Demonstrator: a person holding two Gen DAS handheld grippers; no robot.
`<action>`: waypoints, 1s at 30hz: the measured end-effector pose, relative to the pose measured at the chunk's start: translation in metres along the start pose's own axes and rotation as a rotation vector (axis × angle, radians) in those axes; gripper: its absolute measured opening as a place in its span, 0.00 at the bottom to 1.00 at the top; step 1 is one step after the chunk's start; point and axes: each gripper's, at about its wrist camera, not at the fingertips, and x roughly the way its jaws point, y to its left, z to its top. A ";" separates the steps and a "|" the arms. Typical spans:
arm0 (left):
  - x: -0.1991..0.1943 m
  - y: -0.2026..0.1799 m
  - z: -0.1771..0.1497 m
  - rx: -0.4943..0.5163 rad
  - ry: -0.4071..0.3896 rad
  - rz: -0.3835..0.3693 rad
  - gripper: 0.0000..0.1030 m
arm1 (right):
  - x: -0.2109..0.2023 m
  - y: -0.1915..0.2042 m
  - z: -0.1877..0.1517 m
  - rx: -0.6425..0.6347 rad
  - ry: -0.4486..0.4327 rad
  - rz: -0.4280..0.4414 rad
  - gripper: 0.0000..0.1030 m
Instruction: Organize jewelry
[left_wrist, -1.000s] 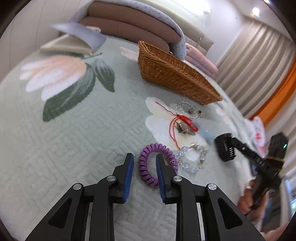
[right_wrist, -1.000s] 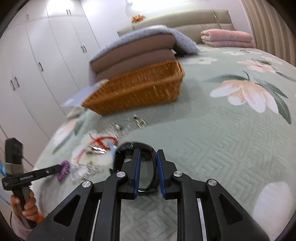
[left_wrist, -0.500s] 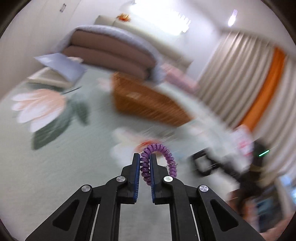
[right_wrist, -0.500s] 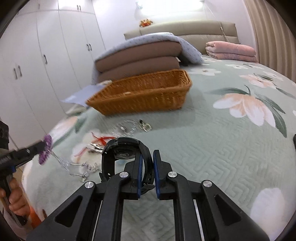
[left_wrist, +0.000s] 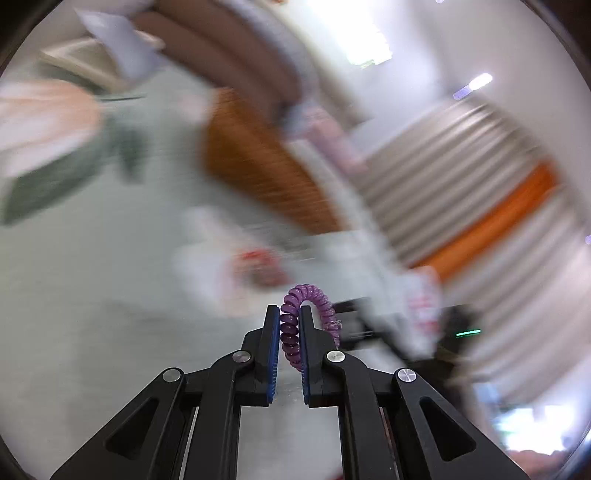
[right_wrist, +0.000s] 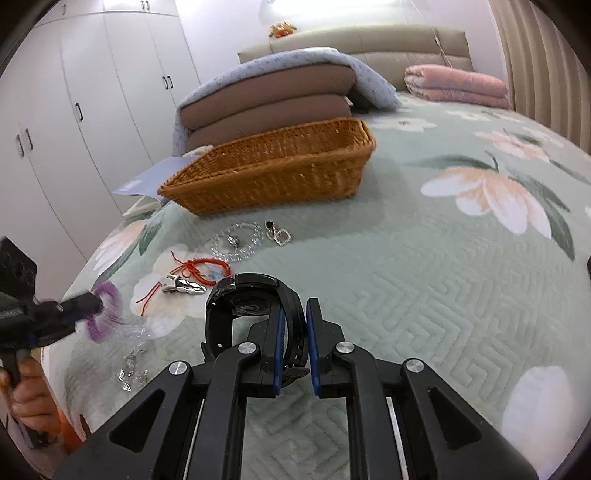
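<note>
A purple spiral coil hair tie (left_wrist: 295, 325) is clamped in the left tool (left_wrist: 289, 325), raised above the floral green bed (right_wrist: 424, 280); a black wristwatch (right_wrist: 251, 306) is gripped by the right tool (right_wrist: 294, 325) just over the quilt, with a woven wicker basket (right_wrist: 273, 173) seen beyond
</note>
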 end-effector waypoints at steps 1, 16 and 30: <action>0.000 0.010 -0.002 -0.053 0.007 -0.102 0.09 | 0.000 0.000 0.000 -0.001 0.001 -0.004 0.14; 0.012 -0.001 -0.009 -0.086 0.098 -0.304 0.09 | 0.001 0.002 -0.001 -0.012 -0.002 0.004 0.14; -0.007 0.031 -0.006 -0.146 0.051 -0.191 0.09 | 0.003 0.001 -0.002 -0.012 0.005 0.001 0.14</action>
